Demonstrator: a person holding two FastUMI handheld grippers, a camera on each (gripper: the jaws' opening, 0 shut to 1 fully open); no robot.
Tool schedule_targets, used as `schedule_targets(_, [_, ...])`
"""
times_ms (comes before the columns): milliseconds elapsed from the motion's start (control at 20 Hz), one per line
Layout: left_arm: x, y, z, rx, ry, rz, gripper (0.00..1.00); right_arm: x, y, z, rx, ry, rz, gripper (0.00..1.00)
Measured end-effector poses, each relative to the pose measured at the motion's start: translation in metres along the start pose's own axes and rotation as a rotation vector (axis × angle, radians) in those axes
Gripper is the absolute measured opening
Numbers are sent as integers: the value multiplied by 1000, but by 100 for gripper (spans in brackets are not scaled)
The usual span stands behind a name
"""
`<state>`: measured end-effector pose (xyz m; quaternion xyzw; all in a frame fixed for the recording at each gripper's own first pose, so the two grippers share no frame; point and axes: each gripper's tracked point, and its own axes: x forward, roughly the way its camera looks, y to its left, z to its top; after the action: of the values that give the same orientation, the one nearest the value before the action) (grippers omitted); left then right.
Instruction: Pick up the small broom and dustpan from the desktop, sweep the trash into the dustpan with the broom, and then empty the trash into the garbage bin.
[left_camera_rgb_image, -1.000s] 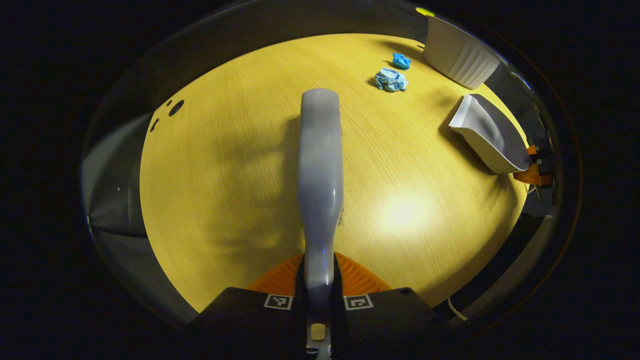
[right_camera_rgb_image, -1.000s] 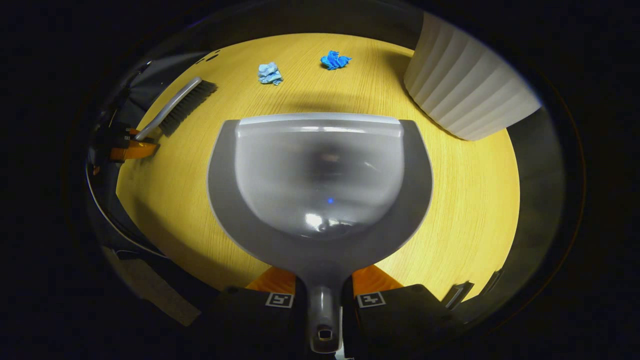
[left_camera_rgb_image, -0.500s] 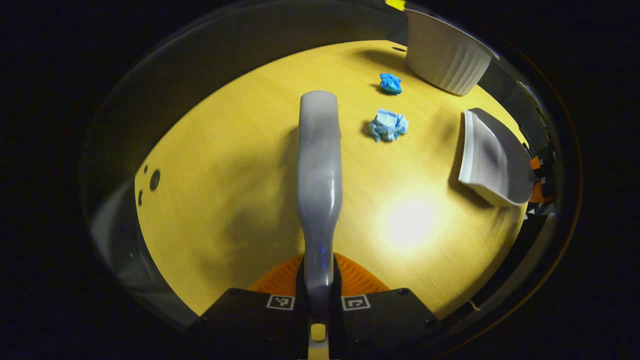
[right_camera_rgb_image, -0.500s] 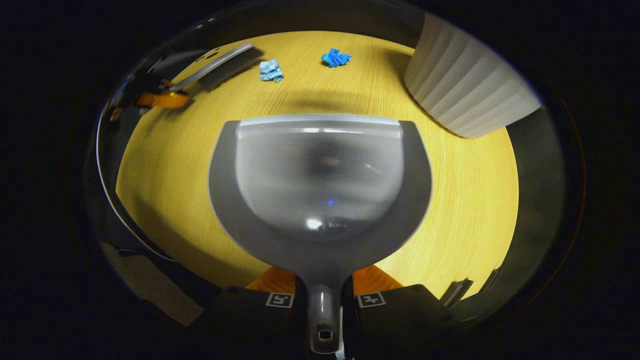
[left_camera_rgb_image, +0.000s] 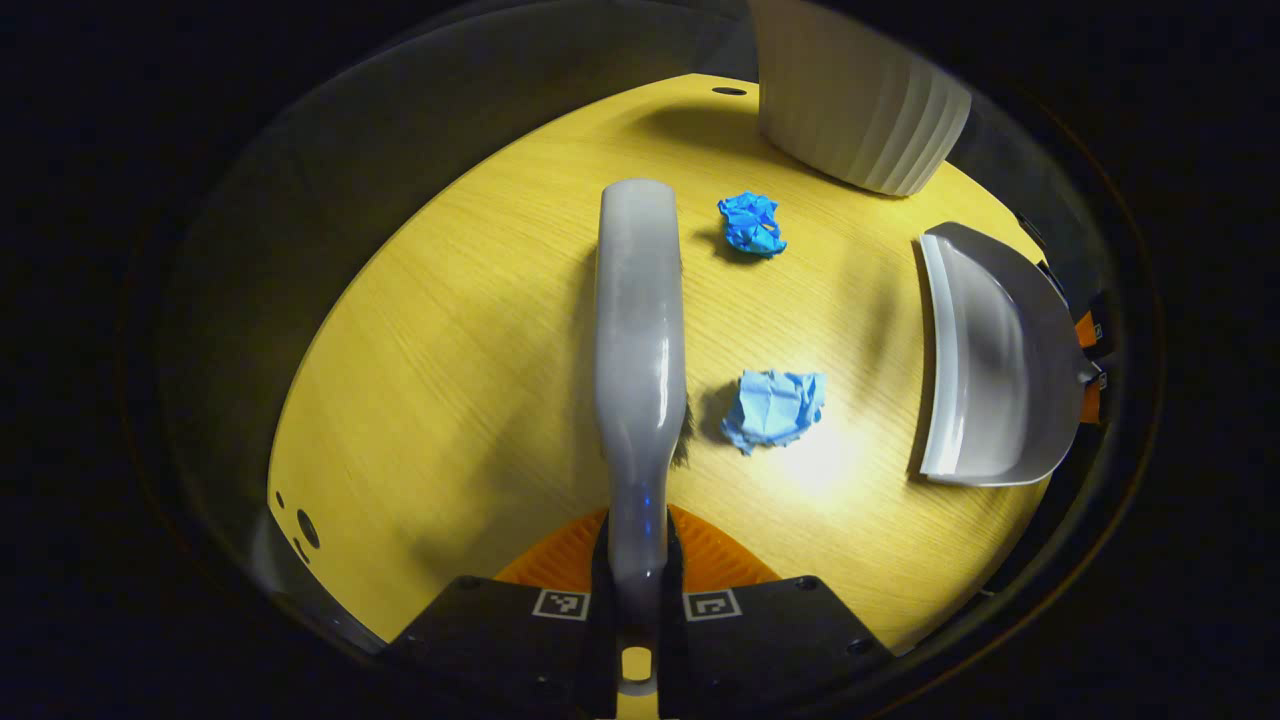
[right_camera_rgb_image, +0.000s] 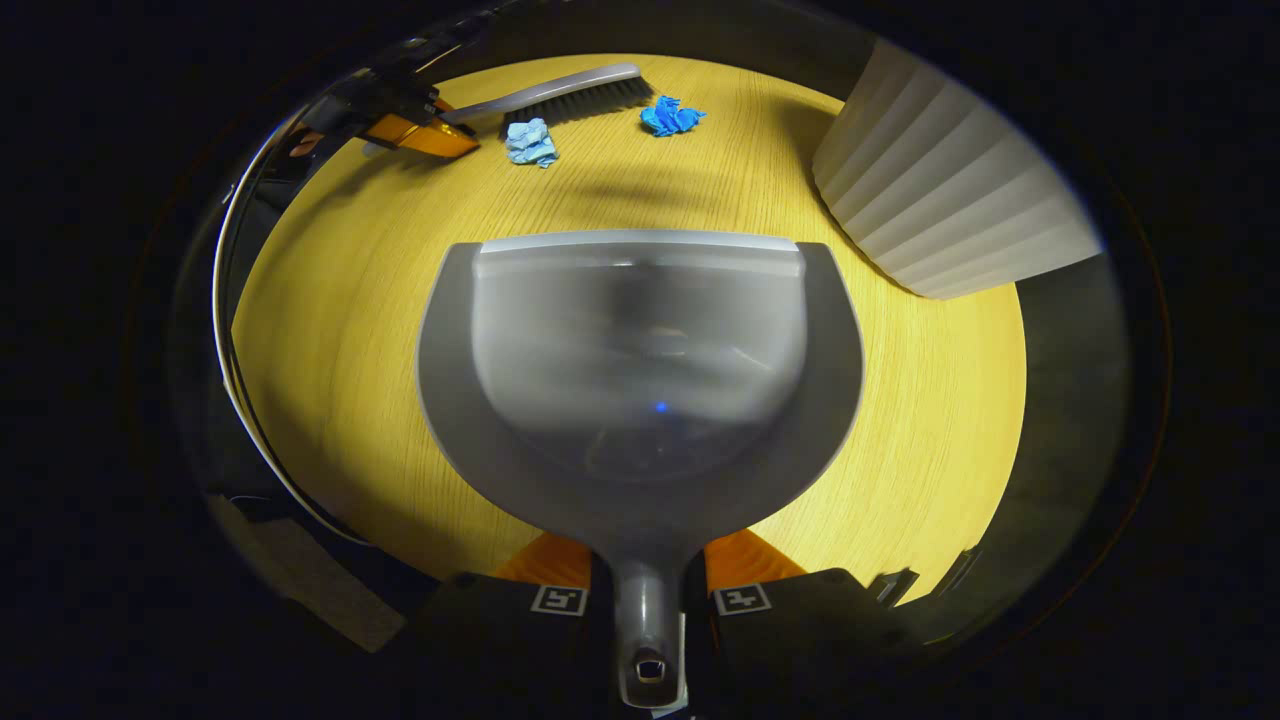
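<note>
In the left gripper view, the left gripper (left_camera_rgb_image: 636, 560) has its jaws closed narrow on the handle of the small broom (left_camera_rgb_image: 640, 330). The grey back of the broom runs straight ahead from the jaws, above the yellow wooden counter (left_camera_rgb_image: 440, 380). Some dark bristles show under its right edge. A pale blue crumpled paper (left_camera_rgb_image: 773, 408) lies on the counter just beside the broom, on its right side. A darker blue crumpled paper (left_camera_rgb_image: 751, 223) lies farther ahead, near the tip of the broom and close to the white ribbed garbage bin (left_camera_rgb_image: 850, 110), which stands at the far edge of the counter. At the right side the grey dustpan (left_camera_rgb_image: 985, 355) is seen, with its open mouth turned toward the two papers.

In the right gripper view, the right gripper (right_camera_rgb_image: 648, 590) holds the dustpan (right_camera_rgb_image: 640, 380) by its short handle, the jaws pressed on it from both sides. The pan is directly ahead of the jaws, its front lip pointing to the far part of the counter (right_camera_rgb_image: 340, 330). Beyond the lip lie the pale blue paper (right_camera_rgb_image: 529, 142) and the darker blue paper (right_camera_rgb_image: 670, 116), well apart from the pan. The broom (right_camera_rgb_image: 560, 92) is behind them with its bristles down, held at its handle end by the left gripper (right_camera_rgb_image: 420, 130). I cannot tell if the bristles touch the counter. The garbage bin (right_camera_rgb_image: 950, 200) stands at the right, near the corner of the dustpan.
</note>
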<state>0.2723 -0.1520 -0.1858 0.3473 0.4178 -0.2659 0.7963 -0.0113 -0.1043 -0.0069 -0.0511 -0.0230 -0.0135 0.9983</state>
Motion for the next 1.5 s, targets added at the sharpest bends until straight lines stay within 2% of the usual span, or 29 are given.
schedule_targets(100, [1, -7, 11, 57, -8, -33, 19, 1, 1, 4, 4, 1, -2, 31])
schedule_targets(250, [-1, -35, 21, 128, -14, -121, 19, 2, 1, 5, 4, 4, -2, 31])
schedule_targets(400, [-8, -70, 24, 156, -9, -213, 19, 3, 3, 5, -10, 3, -3, 31])
schedule_targets(650, [-19, -99, 20, 204, -24, -368, 19, 2, 2, 6, -16, -4, 4, 31])
schedule_targets(700, [-16, -95, 21, 219, -33, -353, 19, 3, 1, 5, -19, -5, 4, 31])
schedule_targets(800, [-16, -73, 17, 208, -13, -250, 23, 4, -1, 4, -21, -5, -1, 31])
schedule_targets(1000, [-22, -53, -14, 70, 25, -150, 17, 4, -1, 4, 2, -8, -5, 31])
schedule_targets(1100, [-27, -66, -31, -41, 39, -165, 19, 5, 0, 5, 15, -9, -6, 31])
schedule_targets(1200, [-32, -82, -45, -104, 51, -195, 19, 5, 0, 5, 17, -8, -4, 31])
schedule_targets(1300, [-29, -100, -49, -132, 54, -210, 19, 4, -2, 2, 9, -4, -4, 31])
schedule_targets(1500, [-17, -118, -21, -150, 12, -206, 19, 5, -2, 2, 6, 1, -11, 31])
